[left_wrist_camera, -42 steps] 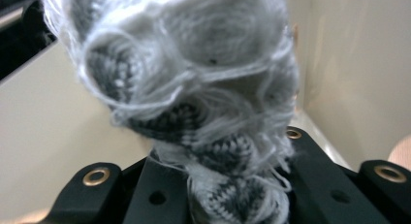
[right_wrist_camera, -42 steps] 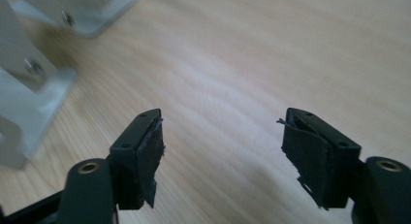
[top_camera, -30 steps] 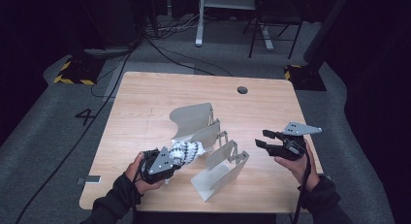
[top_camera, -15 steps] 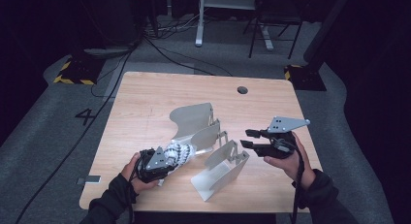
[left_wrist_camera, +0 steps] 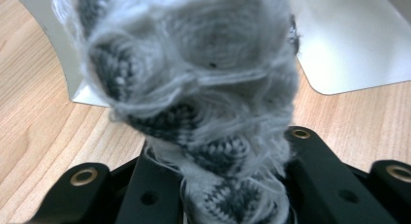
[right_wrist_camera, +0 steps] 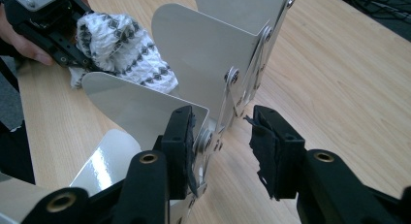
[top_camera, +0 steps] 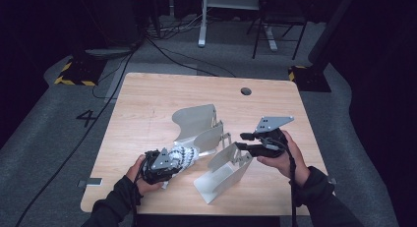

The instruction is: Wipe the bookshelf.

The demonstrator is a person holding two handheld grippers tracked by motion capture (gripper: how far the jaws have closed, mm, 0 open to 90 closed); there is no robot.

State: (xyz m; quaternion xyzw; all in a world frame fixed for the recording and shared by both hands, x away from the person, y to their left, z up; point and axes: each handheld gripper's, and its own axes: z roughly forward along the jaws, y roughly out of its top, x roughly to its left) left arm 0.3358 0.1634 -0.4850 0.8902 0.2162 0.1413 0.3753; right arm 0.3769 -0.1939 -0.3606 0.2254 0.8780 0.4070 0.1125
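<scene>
- Black-jawed left gripper (top_camera: 162,164) sat near the bench's near-left edge, clamped on a grey-and-white knitted sock (left_wrist_camera: 194,107) whose bulk pressed against the curved metal sheet (top_camera: 196,124).
- The right gripper (right_wrist_camera: 220,151) stood with its jaws parted, straddling the hinged edge of the folding metal rack (right_wrist_camera: 213,64) where its plates met, one jaw against a plate and the other just clear.
- Bare wood lay open on the bench (top_camera: 162,97) beyond the rack, up to a round cable hole (top_camera: 246,91).
- Grey floor (top_camera: 44,133), cables (top_camera: 162,50) and chair legs (top_camera: 275,35) surrounded the bench in a dark room.
</scene>
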